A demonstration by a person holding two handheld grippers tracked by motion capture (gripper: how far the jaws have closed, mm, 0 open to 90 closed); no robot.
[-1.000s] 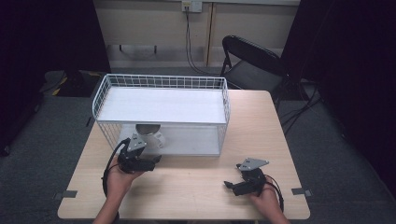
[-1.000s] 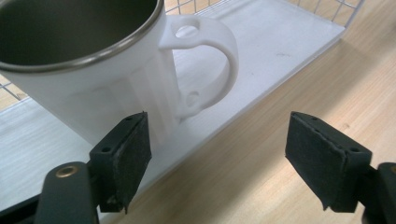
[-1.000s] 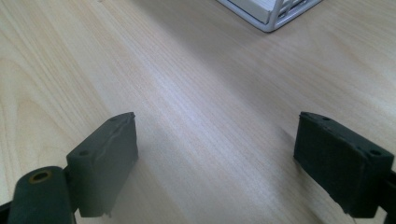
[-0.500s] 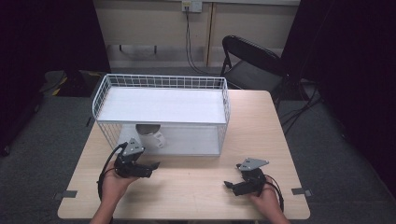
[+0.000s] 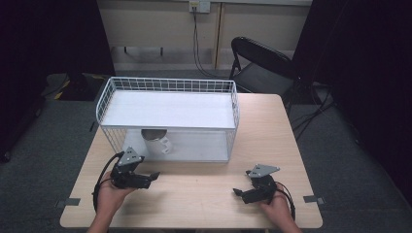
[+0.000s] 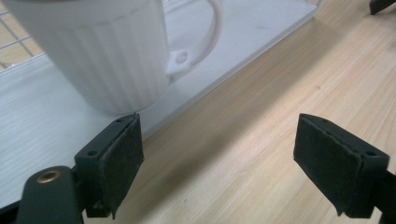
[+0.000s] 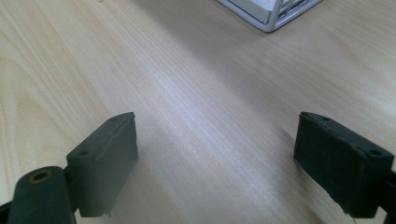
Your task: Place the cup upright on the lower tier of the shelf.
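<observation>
Worktop (image 5: pixel 204 189): light wood, bare in front where both my hands rest. White wire rack (image 5: pixel 167 121) stands at the back, two tiers, front side open so the lower shelf can be reached from my edge. White ribbed mug (image 5: pixel 156 141) stands upright on the lower shelf near its front lip, left of centre, handle turned right. Left tongs (image 5: pixel 154 175) sit just in front of the rack, near the mug but apart from it; jaws have just been opening, now released, nothing between the pads (image 6: pixel 122 163). Looks like a let-go and back-off. Right tongs (image 5: pixel 236 192) are parked well apart on bare wood, spread wide, empty, out of the way.
</observation>
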